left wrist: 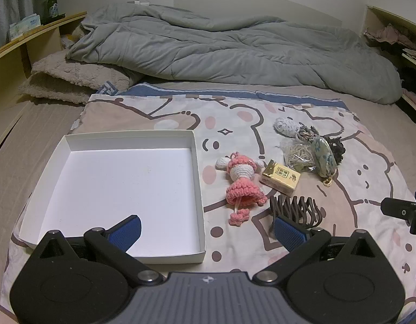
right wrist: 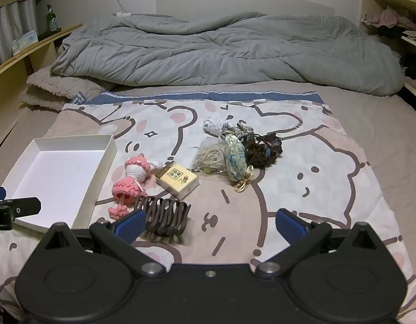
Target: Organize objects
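On the bed, a cartoon-print cloth carries a white box, which holds nothing. To the right of the box lie a pink crochet doll, a yellow pack touching it, and a brown hair claw nearer the cameras. Farther back sits a cluster: a bag of string, a floral pouch, a dark scrunchie. The left gripper and right gripper both hover with fingers spread wide, pinching nothing.

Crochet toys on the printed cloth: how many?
2. Pink doll lies between the white box and the yellow pack; a white one sits at the pile's far end. More may be hidden.
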